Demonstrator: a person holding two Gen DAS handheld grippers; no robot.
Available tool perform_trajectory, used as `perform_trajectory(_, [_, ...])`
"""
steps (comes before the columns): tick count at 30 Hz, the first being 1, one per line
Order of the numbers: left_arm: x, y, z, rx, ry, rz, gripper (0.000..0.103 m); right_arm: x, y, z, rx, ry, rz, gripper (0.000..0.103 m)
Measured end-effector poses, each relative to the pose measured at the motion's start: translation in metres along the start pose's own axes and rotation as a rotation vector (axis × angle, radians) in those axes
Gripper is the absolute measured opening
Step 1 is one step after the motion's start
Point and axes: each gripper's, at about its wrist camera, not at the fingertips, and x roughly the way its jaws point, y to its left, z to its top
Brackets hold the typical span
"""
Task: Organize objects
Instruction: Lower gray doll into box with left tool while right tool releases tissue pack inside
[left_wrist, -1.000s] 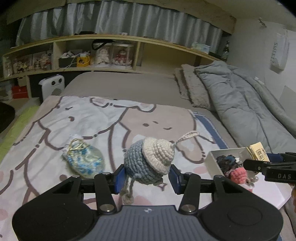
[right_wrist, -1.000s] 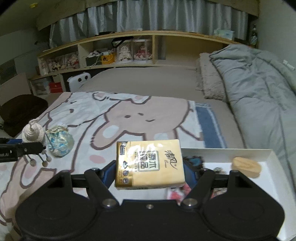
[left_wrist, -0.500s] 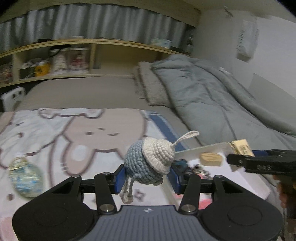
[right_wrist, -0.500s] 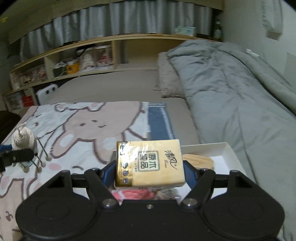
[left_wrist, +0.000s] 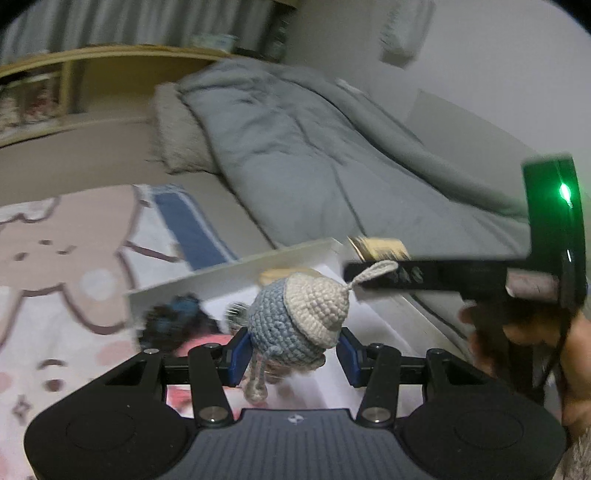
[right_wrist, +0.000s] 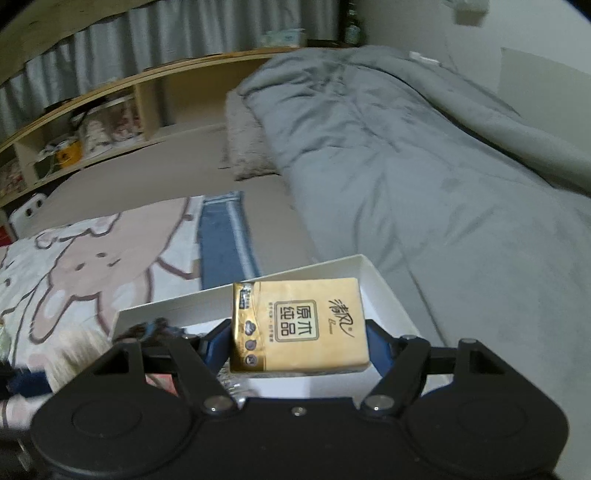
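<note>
Rumpled grey duvet (right_wrist: 424, 166), wooden shelf (right_wrist: 122, 85)

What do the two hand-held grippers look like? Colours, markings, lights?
Both are black, with linkage arms on silver pivot bolts and blue finger pads. The left hand-held gripper has a ribbed grey base with a small logo. Seen from the left wrist, the right hand-held gripper shows white lettering and a green light.

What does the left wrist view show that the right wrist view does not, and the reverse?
Only the left wrist view shows the left gripper shut on a crocheted blue-and-cream toy, the right gripper seen from the side and a hand behind it.

Only the right wrist view shows the printed face of the gold tissue pack clamped in the right gripper, and shelf items sharply.

Both share the white box, the grey duvet and the bear-print blanket.
</note>
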Motion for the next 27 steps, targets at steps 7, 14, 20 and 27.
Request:
perform_trajectory(7, [0.056,-0.026,-0.013,0.073,0.112,-0.086,0.05,0.018,-0.024,0.006,0.048,0.004,-0.02,0.074])
perform_trajectory(14, [0.106,-0.034,-0.02,0.076,0.178,-0.159,0.05,0.048,-0.036,-0.001,0.059,0.069,-0.012,0.075])
perform_trajectory(20, [0.129,-0.034,-0.024,0.076,0.203,-0.171,0.051,0.07,-0.038,-0.008,0.06,0.084,0.018,0.075])
perform_trajectory(27, [0.136,-0.027,-0.021,0.065,0.24,-0.09,0.05,0.076,-0.047,-0.01,0.098,0.094,-0.01,0.086])
